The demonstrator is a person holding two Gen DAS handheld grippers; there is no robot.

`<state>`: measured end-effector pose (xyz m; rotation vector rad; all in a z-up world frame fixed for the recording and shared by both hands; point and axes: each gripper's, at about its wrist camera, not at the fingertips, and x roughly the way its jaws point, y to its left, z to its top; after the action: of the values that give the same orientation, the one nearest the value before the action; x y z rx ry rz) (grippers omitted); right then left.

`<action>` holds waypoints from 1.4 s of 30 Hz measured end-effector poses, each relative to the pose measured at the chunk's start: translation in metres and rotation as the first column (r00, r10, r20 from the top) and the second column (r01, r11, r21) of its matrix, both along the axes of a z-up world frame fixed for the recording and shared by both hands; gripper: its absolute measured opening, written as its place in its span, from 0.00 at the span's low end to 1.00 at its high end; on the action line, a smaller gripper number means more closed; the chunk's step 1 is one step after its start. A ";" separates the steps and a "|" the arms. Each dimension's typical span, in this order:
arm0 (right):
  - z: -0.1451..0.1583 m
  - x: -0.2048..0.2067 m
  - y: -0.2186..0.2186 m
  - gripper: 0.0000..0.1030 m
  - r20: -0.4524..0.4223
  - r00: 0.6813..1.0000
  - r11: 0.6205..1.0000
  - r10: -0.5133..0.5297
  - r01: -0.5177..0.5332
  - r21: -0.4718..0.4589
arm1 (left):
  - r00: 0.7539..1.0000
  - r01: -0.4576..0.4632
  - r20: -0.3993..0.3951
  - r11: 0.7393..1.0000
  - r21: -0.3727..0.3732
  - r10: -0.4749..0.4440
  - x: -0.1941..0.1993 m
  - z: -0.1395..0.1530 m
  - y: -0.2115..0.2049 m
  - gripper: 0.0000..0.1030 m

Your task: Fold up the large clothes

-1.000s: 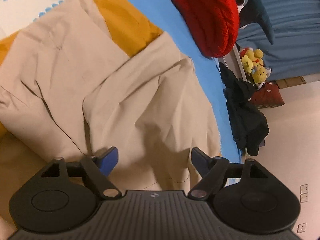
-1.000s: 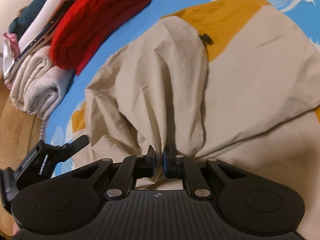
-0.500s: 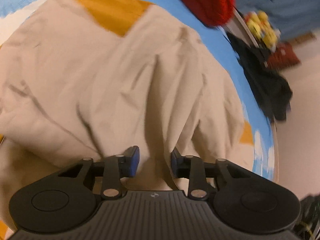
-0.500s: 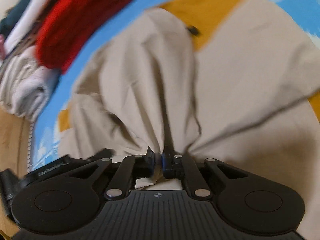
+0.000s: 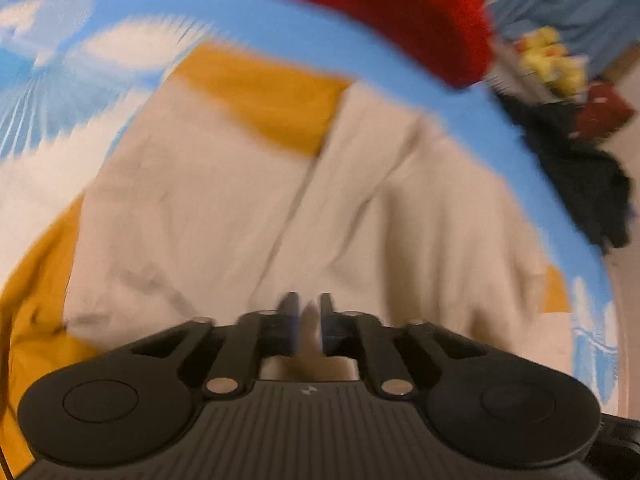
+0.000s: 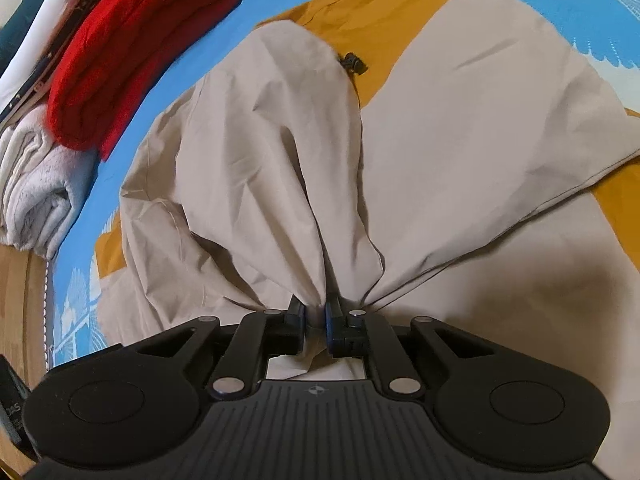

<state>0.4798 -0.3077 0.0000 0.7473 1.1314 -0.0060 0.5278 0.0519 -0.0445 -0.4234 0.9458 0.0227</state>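
Observation:
A large beige and mustard garment [image 6: 460,128] lies spread on a blue patterned bed cover [image 6: 580,4]. My right gripper [image 6: 316,312] is shut on a bunched beige fold of it, which fans out from the jaws. In the blurred left wrist view the same garment [image 5: 224,208] fills the middle, and my left gripper [image 5: 306,312] is shut on a beige fold at its near edge. A small black toggle [image 6: 352,62] sits on the mustard part.
A folded red knit [image 6: 132,40] and a rolled white towel [image 6: 36,192] lie at the bed's far left, on a stack of other clothes. In the left wrist view the red knit [image 5: 392,12], dark clothing [image 5: 580,176] and yellow toys [image 5: 552,60] sit at the right.
My left gripper went from wide open to closed on the beige fabric and swung across the garment. My right gripper kept its hold on the fold, shifting only slightly.

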 end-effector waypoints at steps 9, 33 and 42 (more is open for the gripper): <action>0.027 -0.011 0.007 0.16 0.114 0.993 0.989 0.020 -0.003 -0.148 | 0.942 0.301 0.162 0.953 -0.023 -0.293 -0.016 0.011 -0.066 0.19; 0.025 -0.015 -0.006 0.33 0.089 0.994 0.978 -0.060 0.076 -0.193 | 0.991 0.120 -0.065 0.985 0.121 -0.113 -0.017 0.004 -0.035 0.26; 0.067 -0.033 0.003 0.34 0.242 0.970 0.975 0.000 0.053 -0.214 | 0.992 0.120 0.034 0.985 0.121 -0.125 -0.039 0.077 -0.028 0.29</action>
<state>0.4463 -0.3044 0.0666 0.5495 0.8721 -0.0601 0.4891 0.0236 0.0329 -0.2545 0.9226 -0.0418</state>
